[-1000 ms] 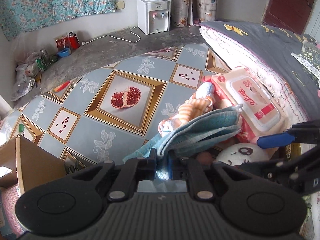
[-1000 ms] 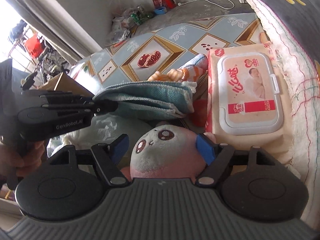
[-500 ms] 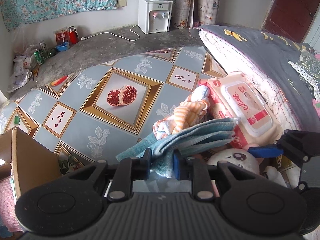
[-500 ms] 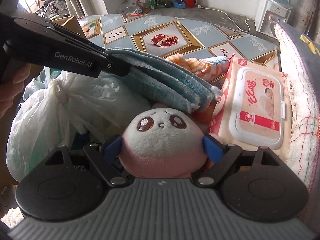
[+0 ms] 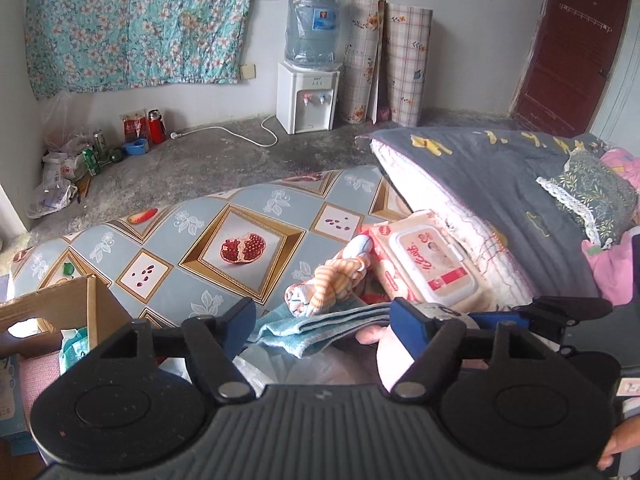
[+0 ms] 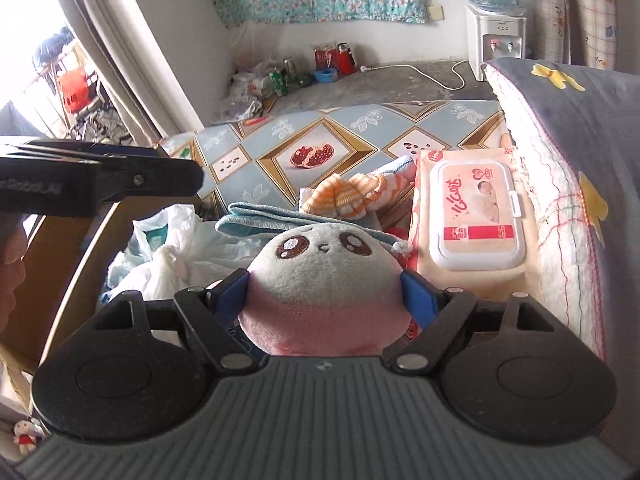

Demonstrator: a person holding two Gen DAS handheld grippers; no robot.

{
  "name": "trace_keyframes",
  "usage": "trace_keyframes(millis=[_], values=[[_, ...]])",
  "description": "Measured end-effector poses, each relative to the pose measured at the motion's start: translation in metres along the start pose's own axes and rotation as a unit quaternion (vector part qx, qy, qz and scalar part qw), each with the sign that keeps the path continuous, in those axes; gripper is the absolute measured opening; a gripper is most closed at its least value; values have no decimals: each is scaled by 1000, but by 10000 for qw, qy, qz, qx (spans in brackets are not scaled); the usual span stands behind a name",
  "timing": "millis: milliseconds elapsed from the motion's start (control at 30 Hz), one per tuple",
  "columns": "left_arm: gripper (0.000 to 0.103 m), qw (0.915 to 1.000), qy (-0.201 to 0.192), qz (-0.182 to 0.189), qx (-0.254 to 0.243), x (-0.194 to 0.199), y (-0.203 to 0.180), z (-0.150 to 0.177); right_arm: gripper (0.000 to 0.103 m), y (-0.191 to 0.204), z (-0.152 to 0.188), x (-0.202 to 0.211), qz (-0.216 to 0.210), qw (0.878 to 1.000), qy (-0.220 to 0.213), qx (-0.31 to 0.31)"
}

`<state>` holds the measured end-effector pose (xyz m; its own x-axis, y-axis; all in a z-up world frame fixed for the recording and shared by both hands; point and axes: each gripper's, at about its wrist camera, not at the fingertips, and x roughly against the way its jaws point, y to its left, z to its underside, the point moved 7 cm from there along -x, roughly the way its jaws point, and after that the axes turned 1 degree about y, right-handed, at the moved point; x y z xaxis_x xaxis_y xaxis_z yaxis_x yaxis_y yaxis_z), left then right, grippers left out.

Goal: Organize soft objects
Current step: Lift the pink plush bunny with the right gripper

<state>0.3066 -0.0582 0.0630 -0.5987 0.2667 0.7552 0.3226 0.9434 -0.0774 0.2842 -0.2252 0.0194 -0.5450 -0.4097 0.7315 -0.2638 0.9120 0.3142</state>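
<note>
My right gripper (image 6: pixel 326 294) is shut on a round pink-and-white plush toy (image 6: pixel 324 276), held low in front of the camera; in the left wrist view only a bit of the plush (image 5: pixel 384 354) shows. My left gripper (image 5: pixel 322 326) is open and empty, raised above a folded teal towel (image 5: pixel 320 326). The towel (image 6: pixel 256 220) lies behind the plush, on a white plastic bag (image 6: pixel 176 256). An orange-striped rolled cloth (image 5: pixel 328 280) lies just past it; it also shows in the right wrist view (image 6: pixel 348 196). The left gripper (image 6: pixel 176 178) appears at the upper left there.
A pack of baby wipes (image 5: pixel 428 264) lies against a grey quilted pillow (image 5: pixel 500 184) on the right. A pomegranate-print mat (image 5: pixel 200 248) covers the surface. An open cardboard box (image 5: pixel 60 308) stands at the left. A water dispenser (image 5: pixel 308 96) stands by the far wall.
My left gripper has opened, let go of the teal towel and lifted away. The towel now lies behind the plush. The right gripper still holds the plush.
</note>
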Motion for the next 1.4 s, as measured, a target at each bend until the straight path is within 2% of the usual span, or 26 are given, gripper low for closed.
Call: trace_keyframes(millis=[167, 300, 433, 533, 667, 833, 1000, 1200, 1400], values=[[81, 9987, -480, 73, 169, 53, -14, 16, 81, -15, 21, 20, 130, 9983, -254, -506], [82, 9958, -829, 86, 369, 87, -23, 45, 82, -20, 40, 22, 358, 9978, -272, -492], [83, 9929, -1019, 167, 599, 105, -30, 81, 83, -18, 47, 26, 466, 9975, -349, -409], [82, 9916, -1171, 27, 542, 113, -34, 100, 83, -14, 51, 30, 542, 9970, -405, -364], [82, 9904, -1306, 28, 458, 120, -37, 118, 83, -9, 58, 50, 385, 9967, -582, -426], [76, 9925, -1093, 251, 484, 120, -37, 145, 82, -8, 89, 78, -45, 9934, -734, -885], [74, 9953, -825, 485, 131, 118, -55, 171, 80, -4, 134, 77, -278, 9924, -542, -1070], [74, 9953, -757, 452, -395, 117, -76, 196, 80, -12, 163, 59, -258, 9910, -277, -1286], [74, 9963, -463, 582, -423, 102, -88, 215, 80, -24, 176, 55, -404, 9857, -289, -1607]])
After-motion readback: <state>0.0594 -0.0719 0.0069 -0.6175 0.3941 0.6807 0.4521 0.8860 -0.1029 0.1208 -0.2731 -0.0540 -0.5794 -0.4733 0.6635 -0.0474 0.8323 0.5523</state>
